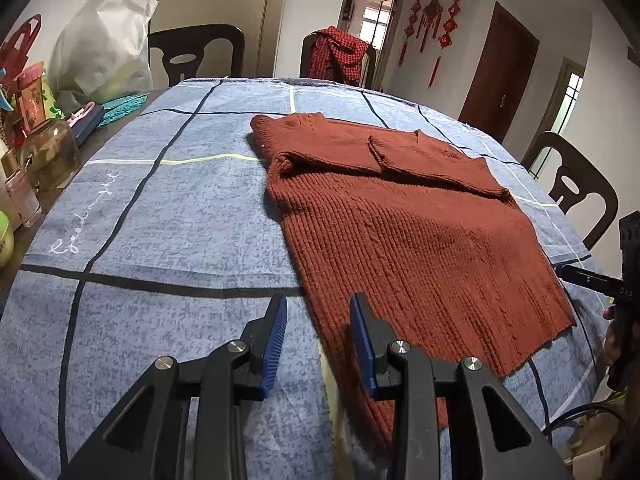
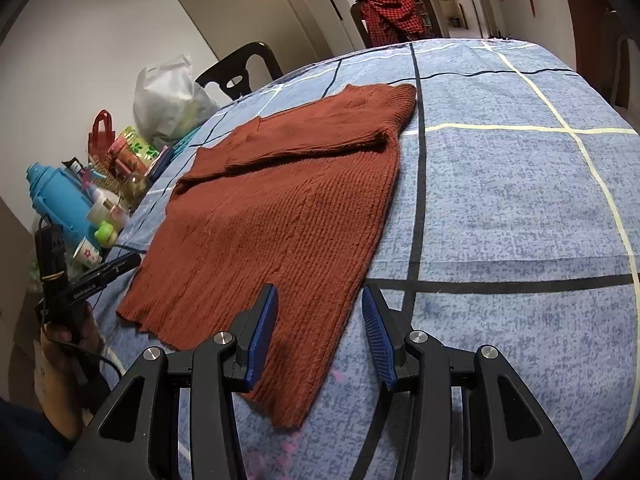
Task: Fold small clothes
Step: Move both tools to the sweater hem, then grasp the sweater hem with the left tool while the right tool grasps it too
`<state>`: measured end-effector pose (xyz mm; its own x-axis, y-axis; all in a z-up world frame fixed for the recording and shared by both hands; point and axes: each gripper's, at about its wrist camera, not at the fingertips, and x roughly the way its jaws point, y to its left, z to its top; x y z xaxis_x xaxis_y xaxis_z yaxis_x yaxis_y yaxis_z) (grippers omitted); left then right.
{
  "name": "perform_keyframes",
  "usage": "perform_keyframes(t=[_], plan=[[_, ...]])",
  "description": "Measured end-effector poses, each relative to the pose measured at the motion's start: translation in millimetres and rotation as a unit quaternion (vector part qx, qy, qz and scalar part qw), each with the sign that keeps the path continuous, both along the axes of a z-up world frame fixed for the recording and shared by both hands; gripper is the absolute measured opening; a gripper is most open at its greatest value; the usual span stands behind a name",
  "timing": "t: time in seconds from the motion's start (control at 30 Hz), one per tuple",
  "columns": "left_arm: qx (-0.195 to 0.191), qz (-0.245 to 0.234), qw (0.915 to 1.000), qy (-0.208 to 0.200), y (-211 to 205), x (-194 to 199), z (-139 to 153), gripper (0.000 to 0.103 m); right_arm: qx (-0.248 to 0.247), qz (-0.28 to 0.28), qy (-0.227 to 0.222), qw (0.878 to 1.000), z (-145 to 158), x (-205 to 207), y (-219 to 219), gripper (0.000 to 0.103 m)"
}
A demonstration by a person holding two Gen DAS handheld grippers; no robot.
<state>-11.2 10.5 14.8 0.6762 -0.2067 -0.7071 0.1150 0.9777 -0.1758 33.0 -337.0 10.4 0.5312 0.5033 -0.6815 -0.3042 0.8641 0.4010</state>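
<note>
From the left wrist camera, the left tool (image 1: 318, 336) hangs low over the near edge of the tabletop (image 1: 160, 216), which is covered by a blue checked cloth. Its blue pads stand partly apart with nothing pressed between them; the near left corner of the rust-brown knitted sweater (image 1: 416, 232) lies under the right pad, and bare cloth shows in the gap. The sweater lies flat, right of the tabletop's middle, hem toward the near edge, with both sleeves folded across the chest near the far edge. At the right rim of this view the right tool (image 1: 592, 280) shows only in part, by the sweater's other hem corner. Along the left edge stand a white plastic bag (image 1: 104, 44), jars and boxes. A red checked garment (image 1: 336, 54) hangs on a chair beyond the far edge.

From the right wrist camera, the right tool (image 2: 320, 336) sits over the sweater's (image 2: 280, 216) near right hem corner, pads about half apart and gripping nothing; the knit lies under the left pad and in the gap. At the left, a hand (image 2: 64, 340) holds the left tool (image 2: 108, 268) beside the opposite hem corner. A blue flask (image 2: 60, 200) stands among the clutter there.
</note>
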Motion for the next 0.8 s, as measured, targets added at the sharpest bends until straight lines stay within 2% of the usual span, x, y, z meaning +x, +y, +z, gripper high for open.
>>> perform_keyframes(t=[0.23,0.33,0.47,0.57,0.8], plan=[[-0.026,-0.015,0.9994,0.015,-4,-12,-9,0.035,0.012,0.002,0.01,1.0,-6,-11,2,0.045],[-0.033,-0.014,0.9993,0.008,-7,-19,-10,0.038,0.02,-0.004,0.009,1.0,-10,-15,3,0.045],[-0.081,-0.024,0.9963,0.017,-11,-26,-12,0.039,0.041,-0.005,0.018,0.999,-11,-19,3,0.045],[-0.084,-0.022,0.9961,0.011,-15,-31,-12,0.039,0.06,0.006,0.025,0.998,-13,-24,6,0.045],[-0.148,-0.007,0.9886,0.026,-3,-32,-15,0.039,0.103,0.007,0.042,0.994,-16,-23,6,0.045]])
